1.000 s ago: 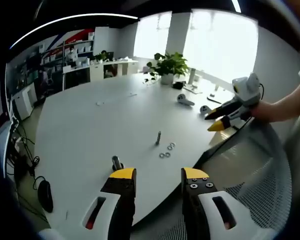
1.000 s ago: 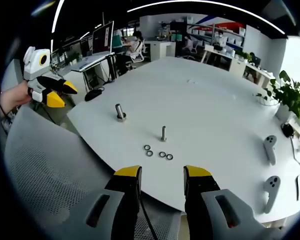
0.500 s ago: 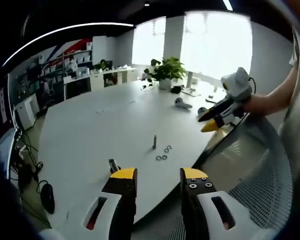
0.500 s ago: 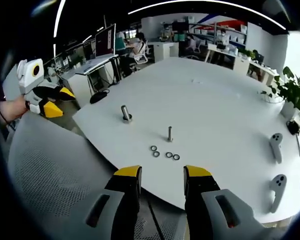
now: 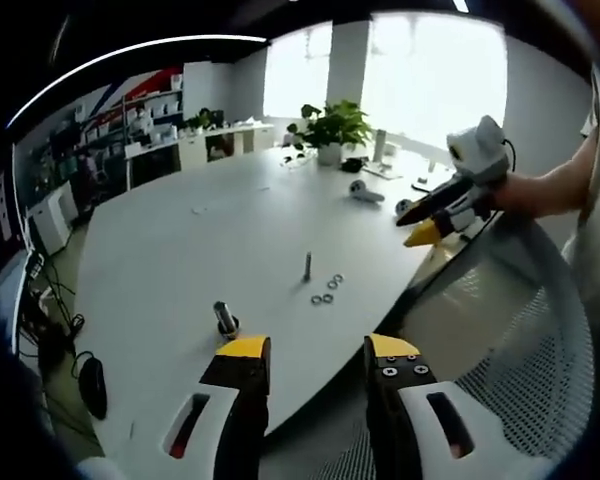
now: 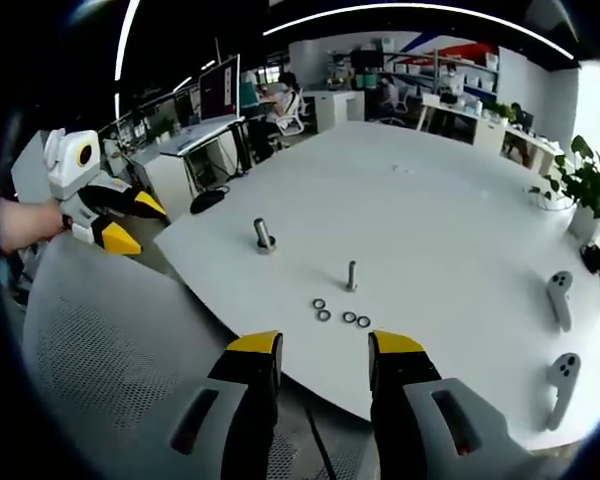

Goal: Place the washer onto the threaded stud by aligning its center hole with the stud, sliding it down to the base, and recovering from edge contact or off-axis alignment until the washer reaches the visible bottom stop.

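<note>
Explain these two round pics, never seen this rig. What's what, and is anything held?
No robot arm here: a person holds a two-jaw handheld gripper in each hand, and each carries a fisheye camera looking along its own jaws.

The left gripper view shows the left gripper at the bottom, with the right gripper in a hand beyond the table edge. The right gripper view shows the right gripper's jaws at the bottom and the left gripper off to the side.

On the white table: a thin upright stud, four loose washers beside it, and a thicker stud further off. Two white controllers lie near a potted plant.

Nothing is held; both grippers are open, short of the table.
</note>
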